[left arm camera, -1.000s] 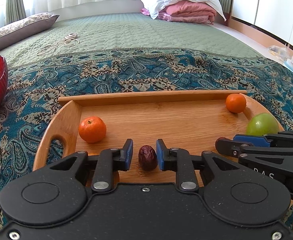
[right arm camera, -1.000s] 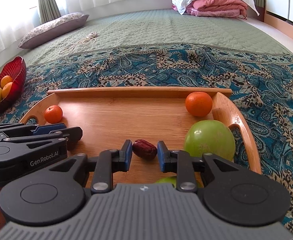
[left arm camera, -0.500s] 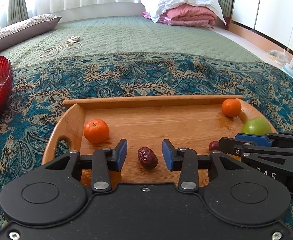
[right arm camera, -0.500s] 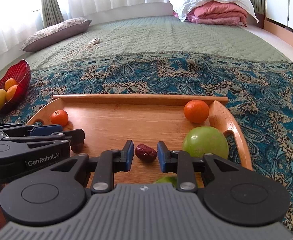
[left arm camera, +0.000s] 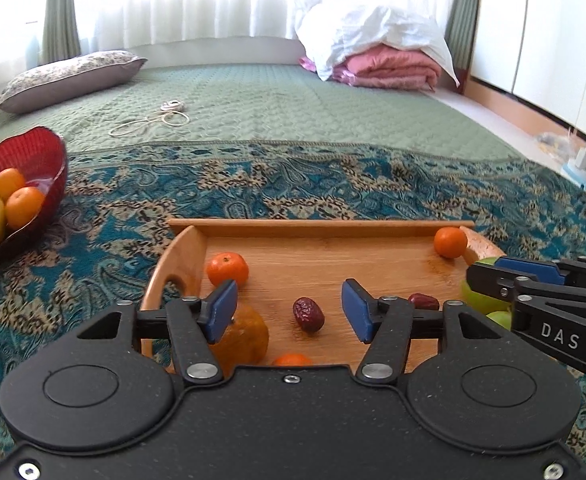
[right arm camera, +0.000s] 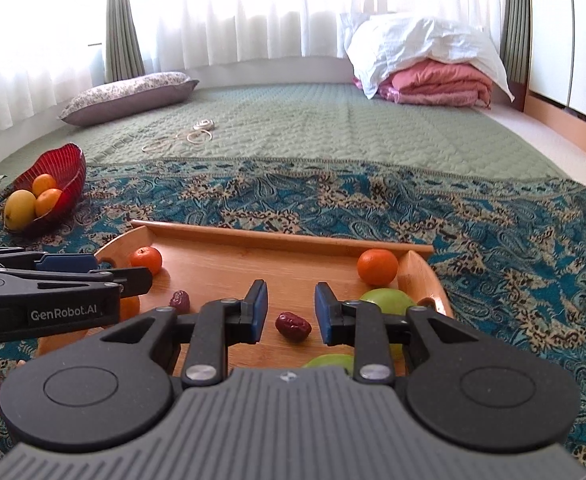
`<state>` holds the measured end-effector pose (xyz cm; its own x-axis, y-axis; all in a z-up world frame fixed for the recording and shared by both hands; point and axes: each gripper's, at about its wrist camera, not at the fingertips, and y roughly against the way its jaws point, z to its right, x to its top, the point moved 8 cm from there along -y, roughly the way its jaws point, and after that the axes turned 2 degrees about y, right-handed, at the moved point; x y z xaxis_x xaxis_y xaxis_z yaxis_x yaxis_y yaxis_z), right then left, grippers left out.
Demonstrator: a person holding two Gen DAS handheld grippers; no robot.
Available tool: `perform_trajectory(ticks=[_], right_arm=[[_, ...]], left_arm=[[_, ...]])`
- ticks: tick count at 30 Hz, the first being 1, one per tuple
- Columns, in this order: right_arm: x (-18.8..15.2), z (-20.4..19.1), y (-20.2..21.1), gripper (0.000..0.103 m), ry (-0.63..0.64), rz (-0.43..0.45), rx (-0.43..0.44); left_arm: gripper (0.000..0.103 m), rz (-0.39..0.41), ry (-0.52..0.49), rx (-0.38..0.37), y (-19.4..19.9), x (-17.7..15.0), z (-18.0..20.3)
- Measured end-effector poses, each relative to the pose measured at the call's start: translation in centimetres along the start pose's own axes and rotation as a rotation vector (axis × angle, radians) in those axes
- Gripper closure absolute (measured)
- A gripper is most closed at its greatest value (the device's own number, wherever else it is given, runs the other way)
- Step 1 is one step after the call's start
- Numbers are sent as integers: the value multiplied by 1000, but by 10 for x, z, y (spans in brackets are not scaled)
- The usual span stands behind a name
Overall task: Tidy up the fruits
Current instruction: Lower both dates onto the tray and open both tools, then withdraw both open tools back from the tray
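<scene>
While the tray [left arm camera: 181, 256] sits on the bed [left arm camera: 253, 92], both hand-held grippers, left [left arm camera: 289, 312] and right [right arm camera: 291, 314], gape empty, each straddling a date [left arm camera: 308, 314] [right arm camera: 292, 326]; small and round, either could roll off a closing pad.

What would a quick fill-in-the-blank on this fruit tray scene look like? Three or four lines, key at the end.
1. Both the left gripper and the right gripper have their jaws ____.
2. A dark red date lies on the wooden ____.
3. The red bowl sits on the blanket to the ____ of the tray.
4. The large fruit at the tray's right end is ____ in colour.

Missing words: open; tray; left; green
</scene>
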<state>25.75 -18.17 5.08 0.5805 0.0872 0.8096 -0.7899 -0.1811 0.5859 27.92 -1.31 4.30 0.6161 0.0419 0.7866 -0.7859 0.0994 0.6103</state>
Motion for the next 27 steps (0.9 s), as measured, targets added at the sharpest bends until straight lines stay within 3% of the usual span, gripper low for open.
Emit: perform_trajectory(ticks=[16,27], right_arm=[[-23,-16,50,50,45,128,-36],[-60,-26,64,44,50,146,-58]], left_arm=[[33,93,-10,11,59,-36,0],[31,67,10,44,74,-81,-10]])
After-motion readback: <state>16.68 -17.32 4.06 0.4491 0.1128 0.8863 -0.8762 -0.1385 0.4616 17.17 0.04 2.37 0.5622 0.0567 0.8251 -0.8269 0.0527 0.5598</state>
